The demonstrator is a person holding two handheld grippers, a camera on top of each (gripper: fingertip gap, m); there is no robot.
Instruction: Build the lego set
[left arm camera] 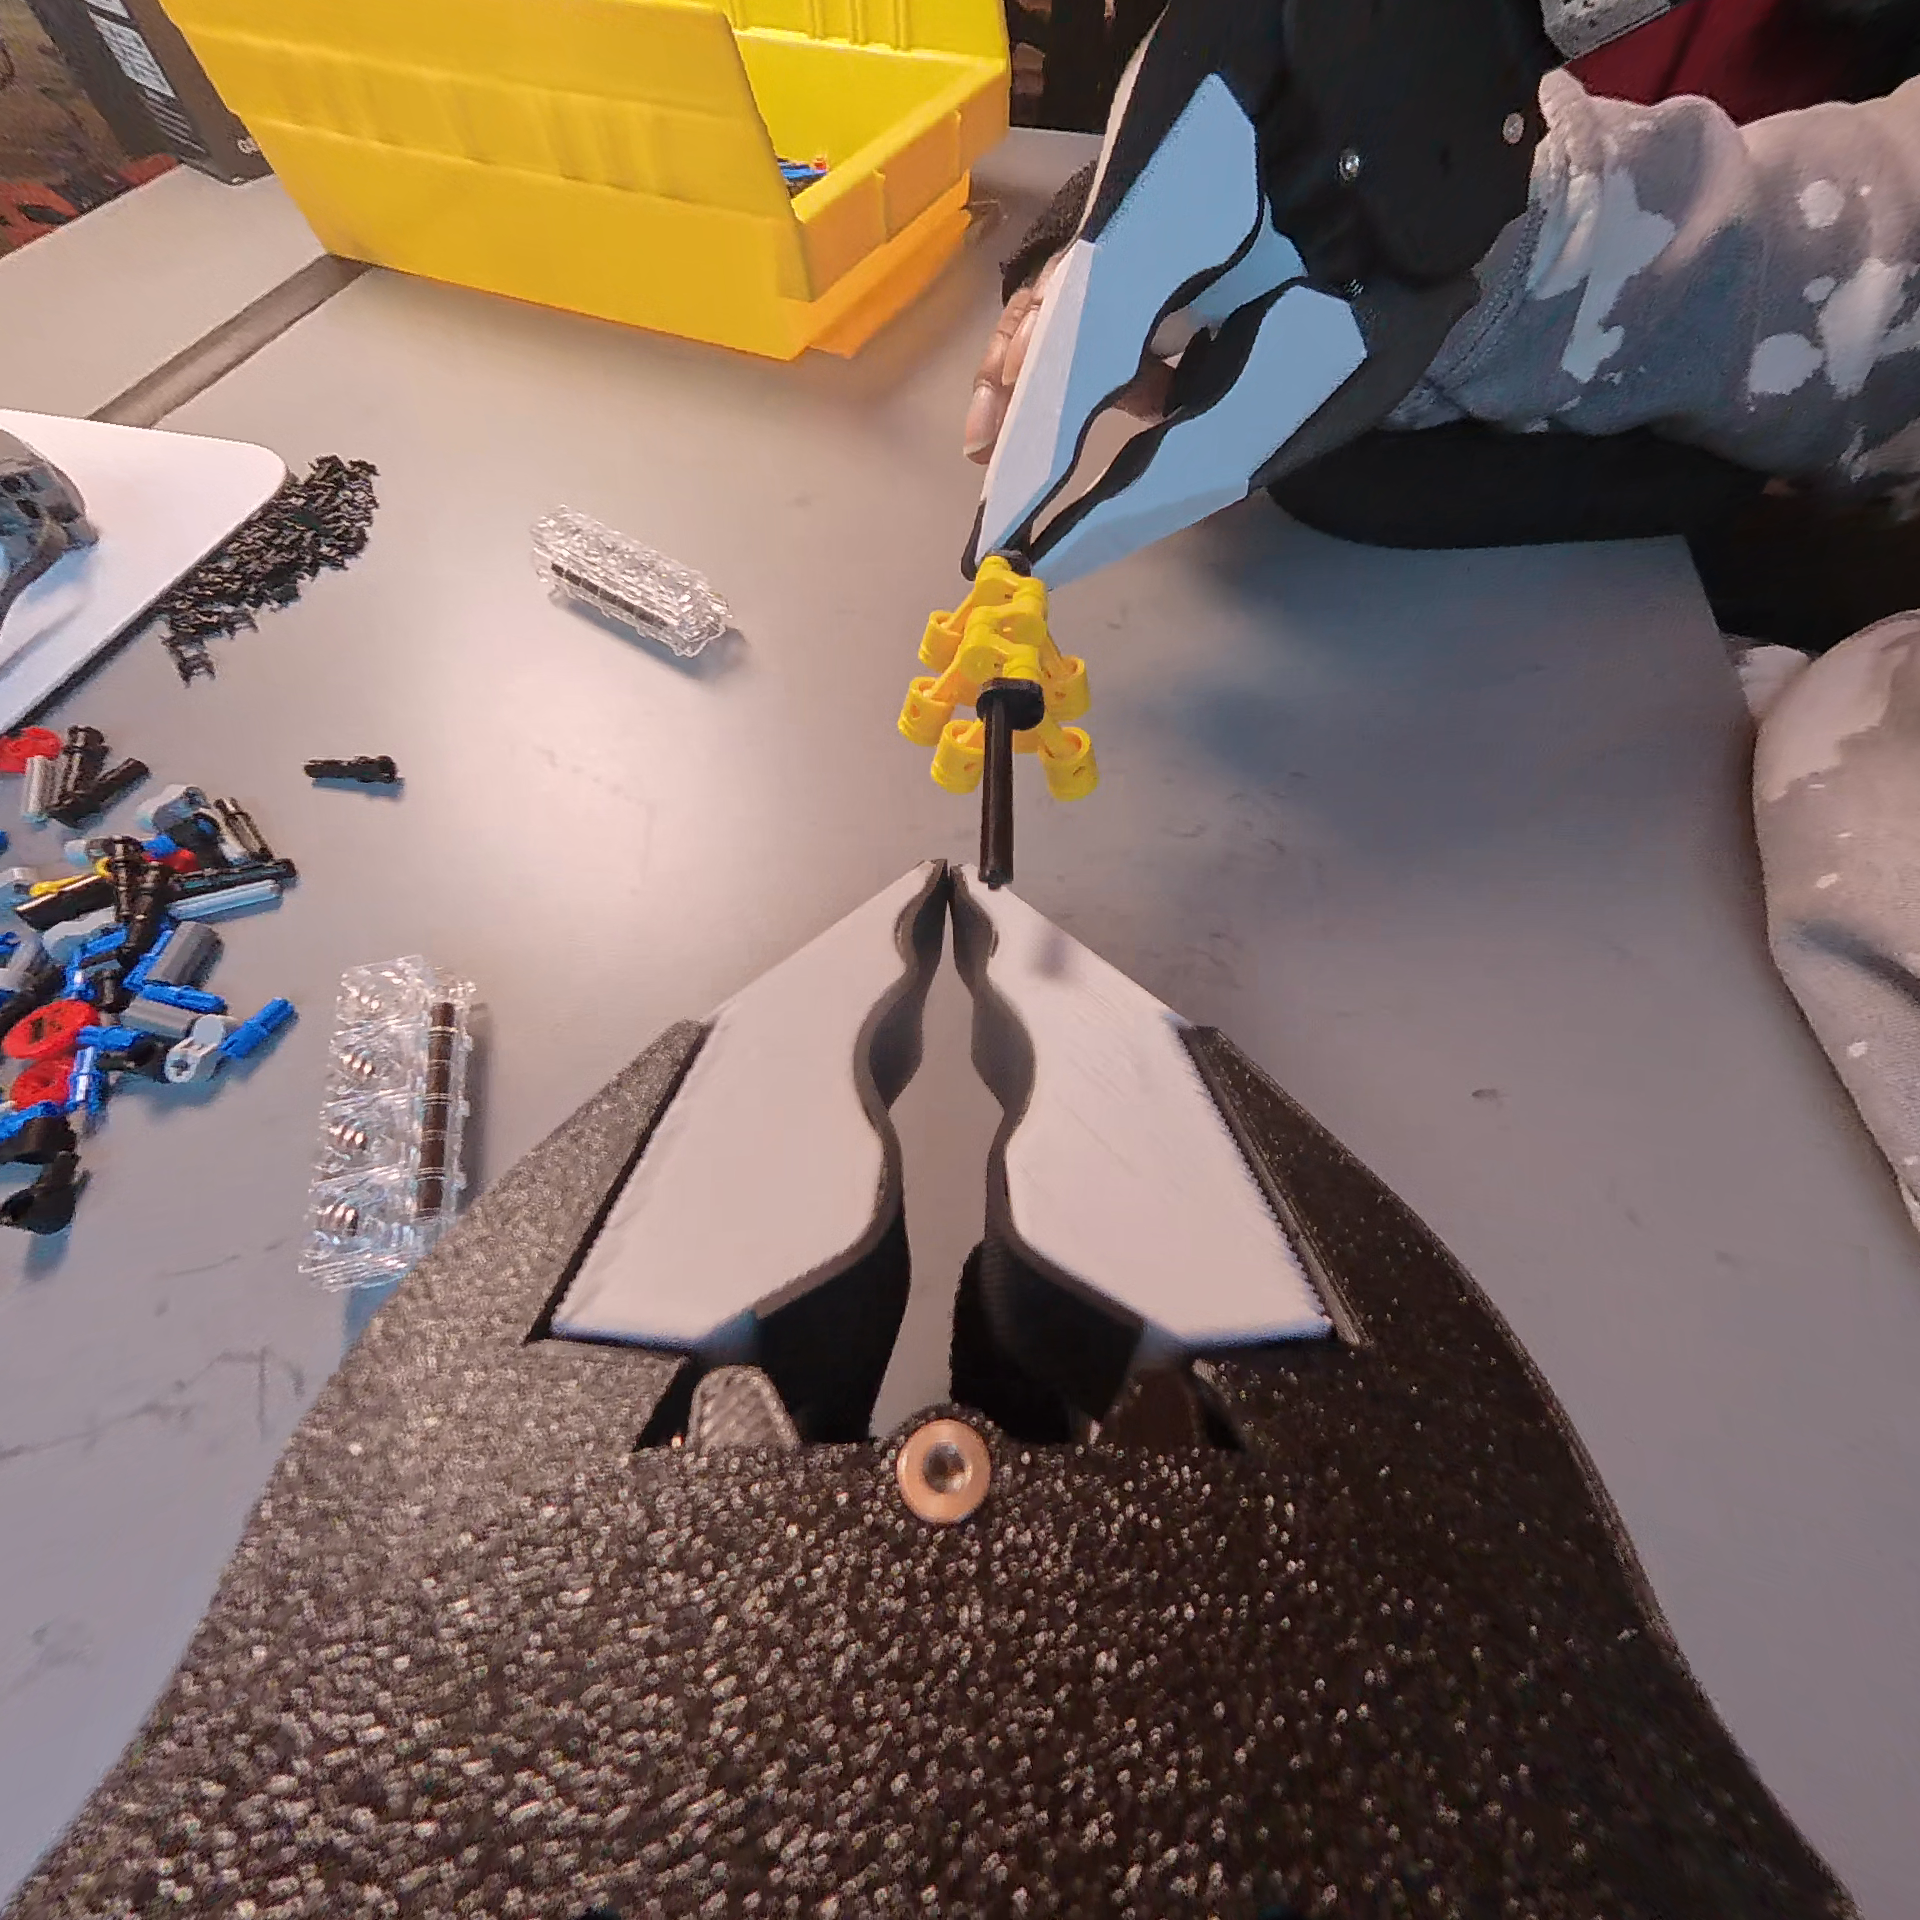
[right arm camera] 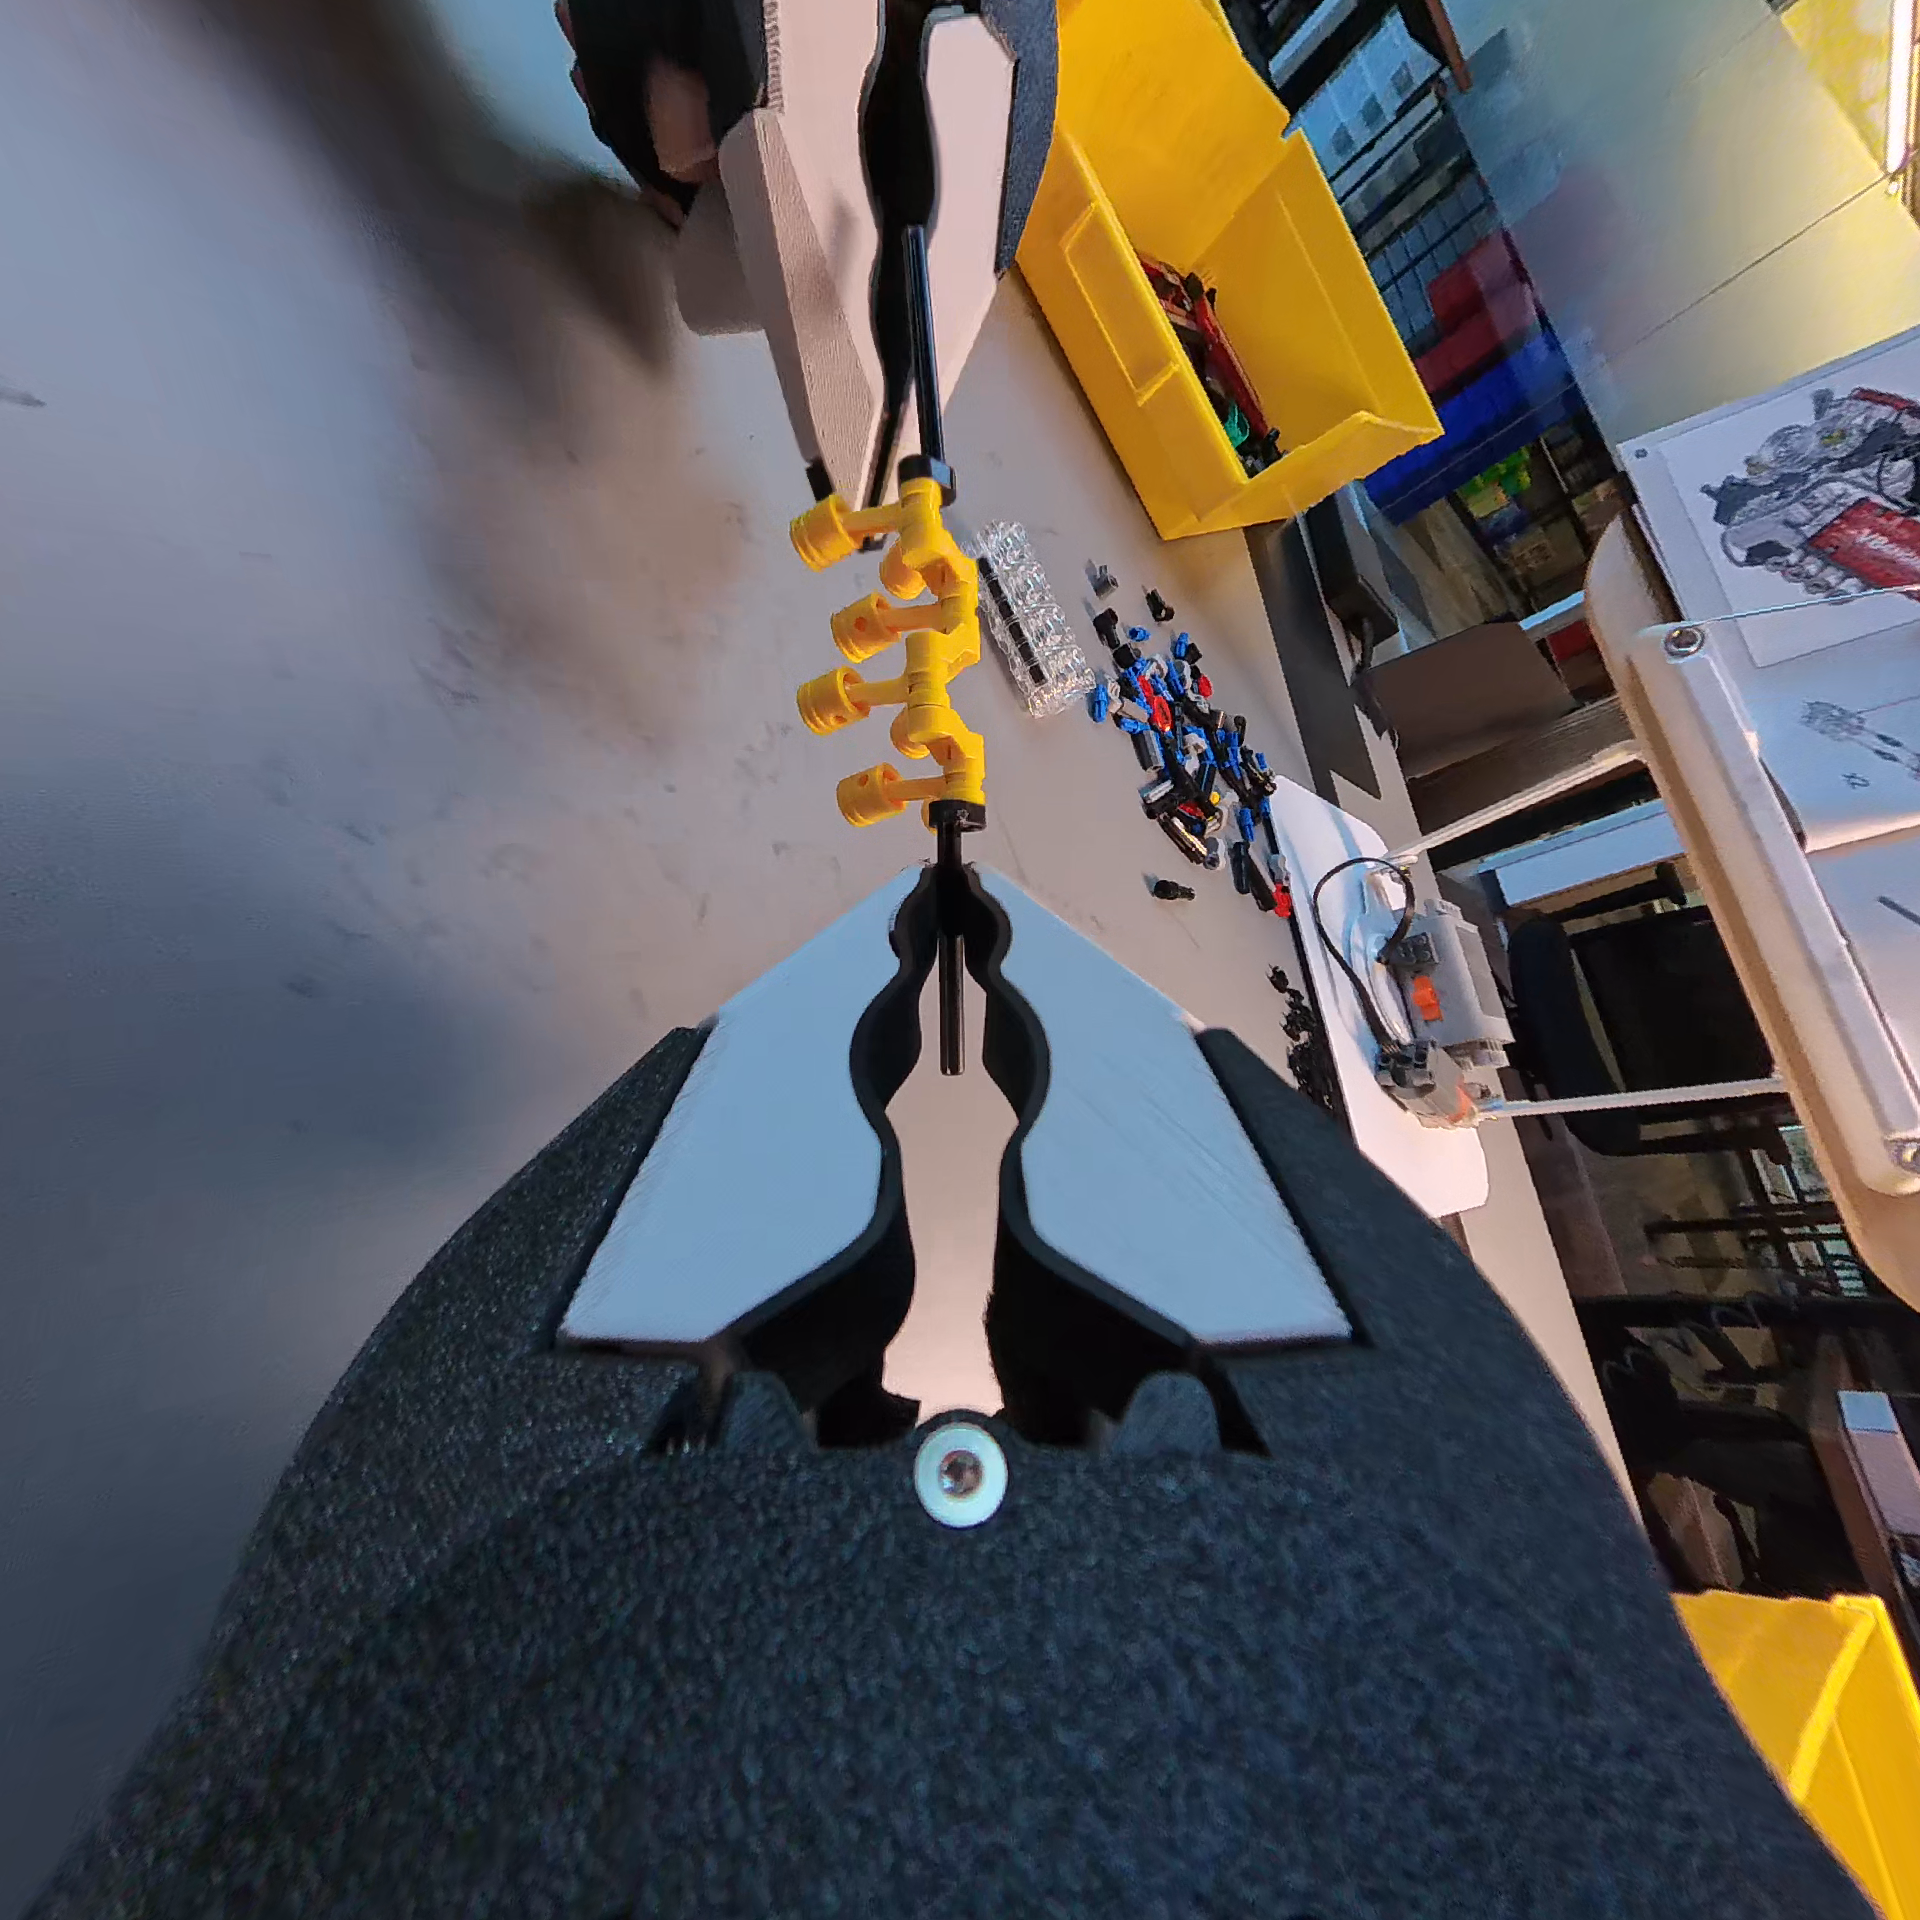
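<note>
A yellow piston-and-crank Lego assembly on a black axle hangs above the grey table. My right gripper comes in from the upper right and is shut on the axle's far end. In the right wrist view the right gripper clamps the axle, with the yellow assembly just beyond its tips. My left gripper is shut and empty. The axle's free end sits just to the right of its tips. It also shows in the right wrist view, alongside the axle.
A yellow bin with parts stands at the back. Loose blue, black, red and grey pieces lie at the left, with two clear bags and small black links. A white board holds a grey motor unit. A person's sleeve is at the right. The gap from one gripper's tips to the other's is roughly 8 cm.
</note>
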